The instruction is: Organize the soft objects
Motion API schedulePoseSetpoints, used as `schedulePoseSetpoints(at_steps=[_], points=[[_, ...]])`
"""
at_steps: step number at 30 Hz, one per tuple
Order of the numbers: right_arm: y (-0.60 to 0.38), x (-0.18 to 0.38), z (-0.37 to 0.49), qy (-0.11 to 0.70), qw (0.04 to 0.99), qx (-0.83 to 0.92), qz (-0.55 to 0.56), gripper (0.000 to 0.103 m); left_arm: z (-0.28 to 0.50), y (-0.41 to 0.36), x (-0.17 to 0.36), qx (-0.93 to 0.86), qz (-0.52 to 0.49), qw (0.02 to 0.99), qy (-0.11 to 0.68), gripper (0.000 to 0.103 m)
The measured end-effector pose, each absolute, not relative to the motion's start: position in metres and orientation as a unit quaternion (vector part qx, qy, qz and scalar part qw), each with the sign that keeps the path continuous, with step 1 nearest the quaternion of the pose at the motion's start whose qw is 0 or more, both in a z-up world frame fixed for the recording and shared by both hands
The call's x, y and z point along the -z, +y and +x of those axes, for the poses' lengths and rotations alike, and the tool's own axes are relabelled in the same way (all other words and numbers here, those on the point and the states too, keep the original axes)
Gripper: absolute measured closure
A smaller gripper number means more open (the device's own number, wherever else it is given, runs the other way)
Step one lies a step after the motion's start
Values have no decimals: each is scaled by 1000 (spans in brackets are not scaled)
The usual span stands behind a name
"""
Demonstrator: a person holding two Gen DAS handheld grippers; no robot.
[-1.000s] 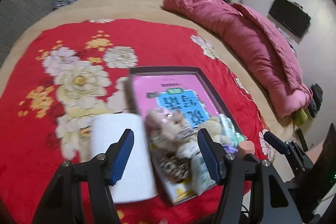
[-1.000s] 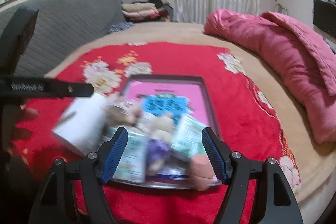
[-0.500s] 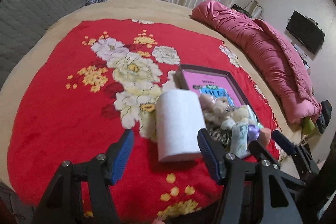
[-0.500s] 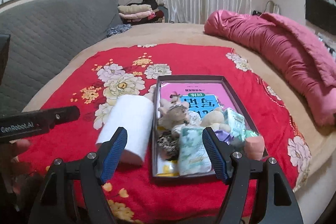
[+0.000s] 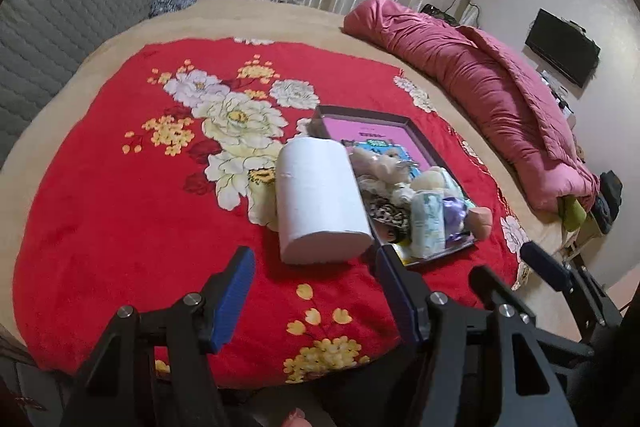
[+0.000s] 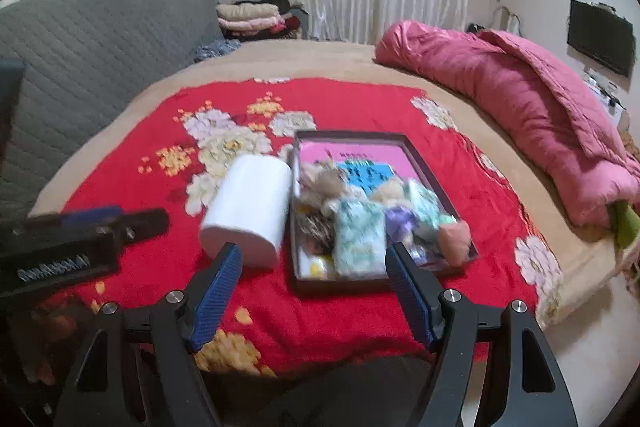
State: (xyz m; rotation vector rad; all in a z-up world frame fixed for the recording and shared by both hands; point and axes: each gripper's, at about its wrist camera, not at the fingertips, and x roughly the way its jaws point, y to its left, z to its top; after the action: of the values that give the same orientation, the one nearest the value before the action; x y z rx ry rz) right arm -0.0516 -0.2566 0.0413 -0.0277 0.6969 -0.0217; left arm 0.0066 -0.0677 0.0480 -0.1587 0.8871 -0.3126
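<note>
Closest to me are the two tongs, and both are wide and hold nothing. The left gripper (image 5: pixel 316 281) hangs just above the red blanket (image 5: pixel 120 187), and the right gripper (image 6: pixel 314 283) hangs beside it, in front of the tray. Just past the left tongs lies the paper roll (image 5: pixel 320 197). It is on its side on the blanket, touching the left wall of the tray (image 6: pixel 352 137). Its long way points from the tongs toward the far side of the bed, with one flat end facing the tongs. The left tongs look nearer to it, I think, so they would be the ones to reach it, and they would have to grab across its round sides. In the tray sit a tissue pack (image 6: pixel 358 237), some little plush toys (image 6: pixel 326 181), a purple thing and a pink thing. Under them is a pink book with a blue label (image 6: pixel 366 173); its writing is too small to read. The side of the left tongs has white letters, too blurry to read. Far back lies a pink quilt (image 6: pixel 520 99).
</note>
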Motion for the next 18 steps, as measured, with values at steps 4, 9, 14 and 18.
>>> schedulePoseSetpoints(at_steps=[4, 9, 14, 18], points=[[-270, -40, -68, 341, 939, 28, -11, 27, -9, -81, -58, 150, -58, 898, 410, 40], [-282, -33, -79, 353, 935, 38, 10, 27, -28, -102, -59, 173, -39, 893, 415, 40], [-287, -33, -82, 349, 936, 46, 7, 27, -38, -117, -55, 186, -38, 884, 427, 40], [-290, -30, -81, 345, 937, 52, 5, 27, -39, -116, -53, 174, -35, 888, 425, 40]])
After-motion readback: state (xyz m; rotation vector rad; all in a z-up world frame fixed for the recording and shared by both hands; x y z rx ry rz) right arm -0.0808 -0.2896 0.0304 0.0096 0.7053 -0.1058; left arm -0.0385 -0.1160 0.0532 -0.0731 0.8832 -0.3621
